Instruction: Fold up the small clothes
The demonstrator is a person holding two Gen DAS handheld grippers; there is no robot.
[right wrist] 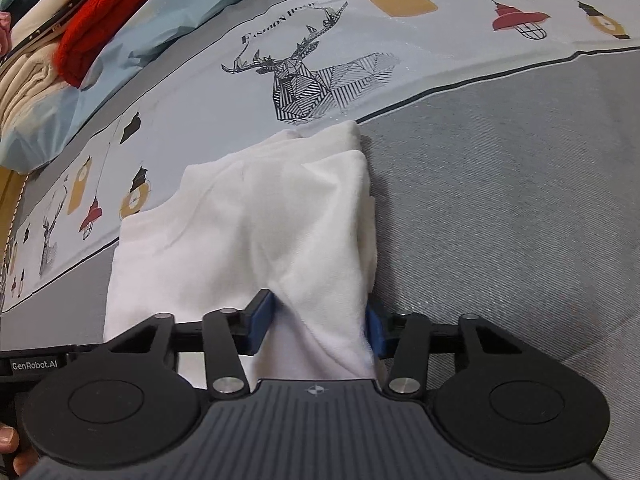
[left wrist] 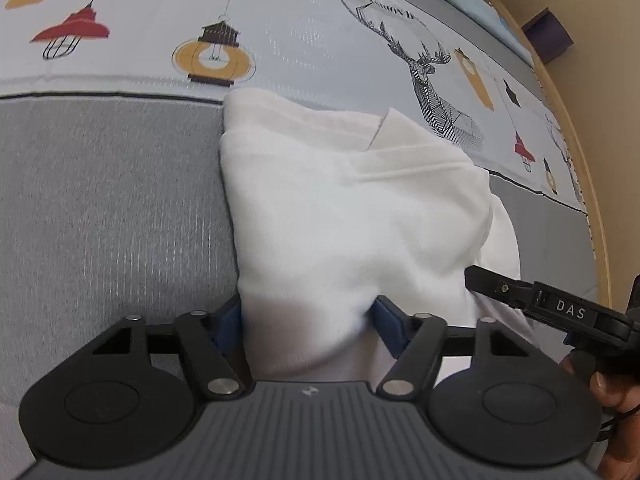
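On the left, the left hand-held gripper (left wrist: 308, 322) has its blue pads (left wrist: 386, 326) pressed against a bunched edge of the white garment (left wrist: 340, 208) — cloth fills the gap between them, so it looks held. The garment lies on the bed (left wrist: 100, 208), partly folded, spread across the grey band of the printed bedspread with its far edge reaching the lantern-and-deer border. Further right, the right hand-held gripper (right wrist: 318, 322) pinches the neighbouring part of the same near edge, jaws narrowed on the fabric. A stack of folded clothes (right wrist: 80, 40) sits at the bed's far side.

I'd judge a fold is under way — both near corners gripped, ready to go over. The next move calls for lifting both sides evenly and laying the near edge onto the far one, keeping the layers square.
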